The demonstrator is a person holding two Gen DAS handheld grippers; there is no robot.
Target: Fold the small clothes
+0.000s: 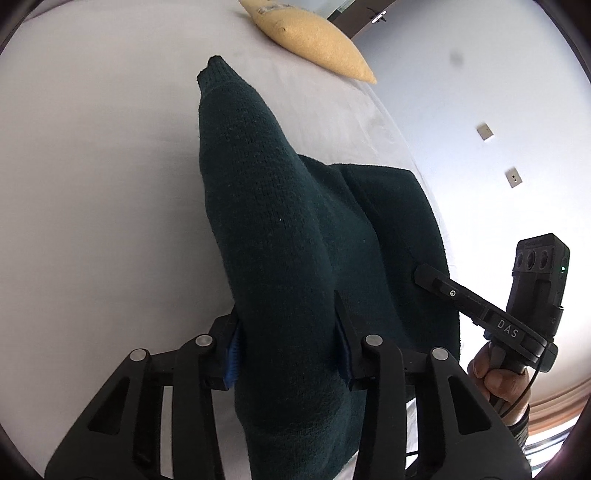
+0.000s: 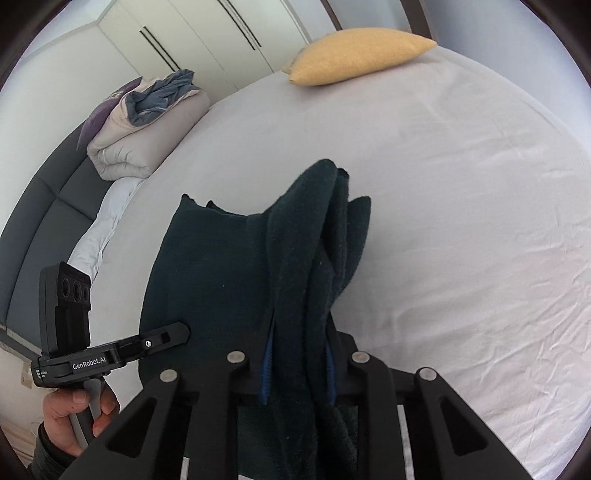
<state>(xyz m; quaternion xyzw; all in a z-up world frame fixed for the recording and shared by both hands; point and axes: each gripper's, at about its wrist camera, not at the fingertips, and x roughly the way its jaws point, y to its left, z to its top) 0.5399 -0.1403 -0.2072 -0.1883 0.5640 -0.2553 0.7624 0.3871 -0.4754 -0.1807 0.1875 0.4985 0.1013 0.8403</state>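
A dark green knitted sweater (image 1: 258, 184) lies partly on the white bed sheet (image 1: 92, 184) and partly lifted. My left gripper (image 1: 286, 354) is shut on a thick bunched part that runs up and away like a sleeve. My right gripper (image 2: 299, 369) is shut on several gathered folds of the same sweater (image 2: 207, 277), which stand up between its blue pads. In the left wrist view, one of the right gripper's fingers (image 1: 439, 286) rests against the sweater's flat part, with a hand on the handle below. In the right wrist view, one of the left gripper's fingers (image 2: 166, 336) touches the sweater's left edge.
A yellow pillow (image 2: 358, 55) lies at the far edge of the bed sheet (image 2: 461, 221). A folded duvet (image 2: 147, 122) is piled at the left by the grey headboard (image 2: 37, 229). White wardrobe doors (image 2: 184, 29) stand behind. A pale wall with two sockets (image 1: 484, 131) runs along the right.
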